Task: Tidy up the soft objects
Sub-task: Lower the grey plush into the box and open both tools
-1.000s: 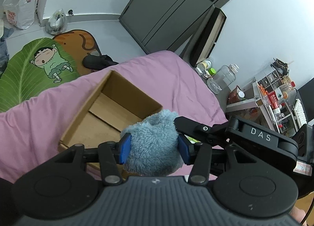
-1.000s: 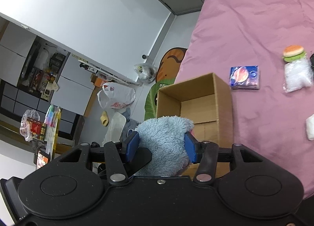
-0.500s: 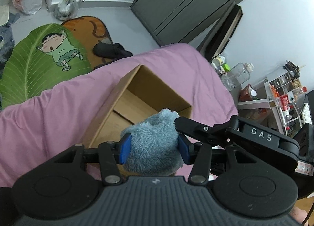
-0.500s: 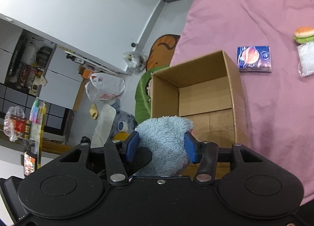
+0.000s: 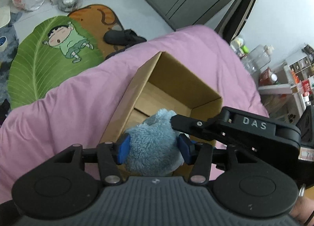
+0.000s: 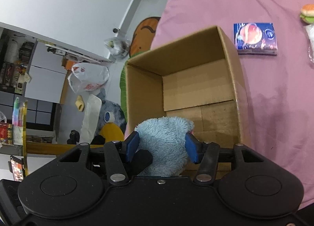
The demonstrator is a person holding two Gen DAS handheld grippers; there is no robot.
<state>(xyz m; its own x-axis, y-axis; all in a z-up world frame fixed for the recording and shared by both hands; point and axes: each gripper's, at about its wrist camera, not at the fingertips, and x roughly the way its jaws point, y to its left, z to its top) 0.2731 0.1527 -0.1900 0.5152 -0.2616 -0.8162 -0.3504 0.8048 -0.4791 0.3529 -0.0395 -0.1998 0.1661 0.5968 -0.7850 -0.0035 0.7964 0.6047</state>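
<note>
Both our hands have dropped toward the cardboard box (image 6: 231, 80), which now looms larger than a second ago. Our left gripper (image 5: 154, 148) and our right gripper (image 6: 162, 147) each have blue pads against the fluffy blue plush toy (image 6: 166, 141), and both sets of jaws are easing apart with the plush between them. We're holding it over the box's near edge, on the pink bedspread (image 5: 64, 108).

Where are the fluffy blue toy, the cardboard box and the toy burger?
fluffy blue toy (image 6: 164, 143), right wrist view, its furry middle
cardboard box (image 6: 240, 96), right wrist view, right wall
toy burger (image 6: 307, 12), right wrist view, bun
</note>
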